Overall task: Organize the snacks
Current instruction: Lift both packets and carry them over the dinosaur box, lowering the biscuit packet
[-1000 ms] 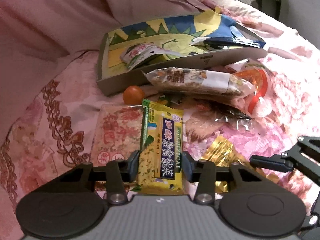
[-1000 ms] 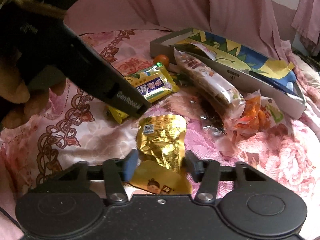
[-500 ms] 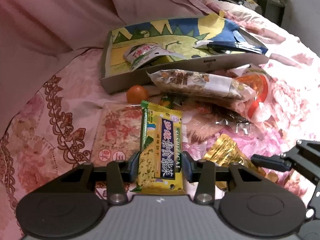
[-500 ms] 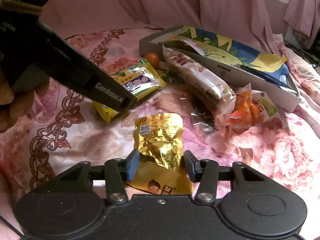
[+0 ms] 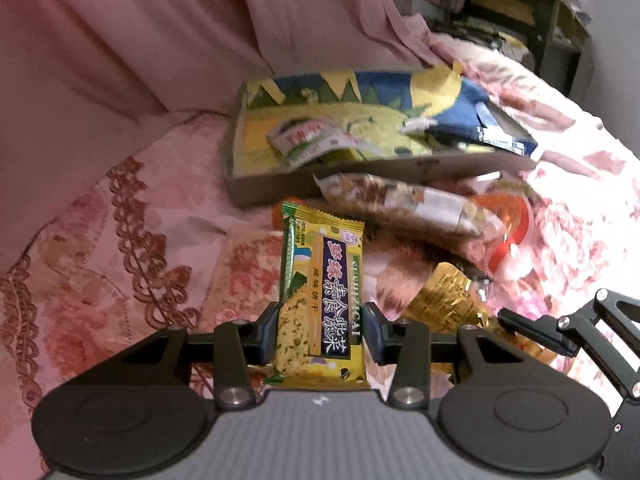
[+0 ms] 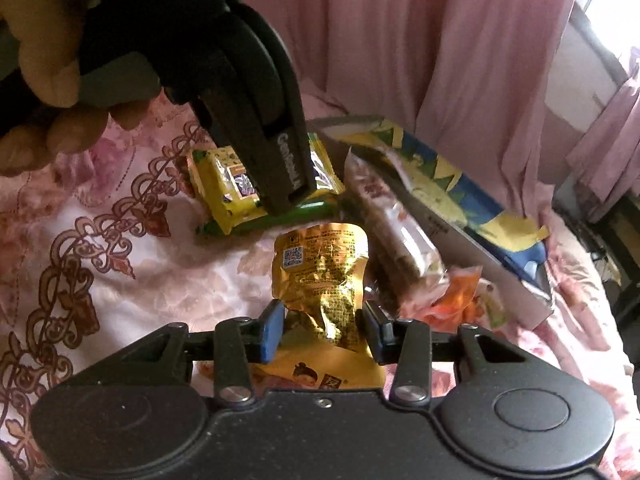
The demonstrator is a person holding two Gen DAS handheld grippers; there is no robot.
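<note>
Left gripper (image 5: pixel 322 330) gripping cracker pack (image 5: pixel 322 300), right gripper (image 6: pixel 322 330) gripping gold pouch (image 6: pixel 320 276)

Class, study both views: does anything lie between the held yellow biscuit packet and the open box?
Nothing blocks an airborne path: the biscuit packet in the left gripper is lifted; the orange ball lies below, before the box.

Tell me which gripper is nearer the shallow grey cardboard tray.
Left. The left gripper, clamping the yellow cracker packet, sits closer to the tray; the right gripper, holding the crumpled gold foil pouch, sits farther back.

"SUSHIZICAI" on yellow biscuit packet (image 5: pixel 320 304)
</note>
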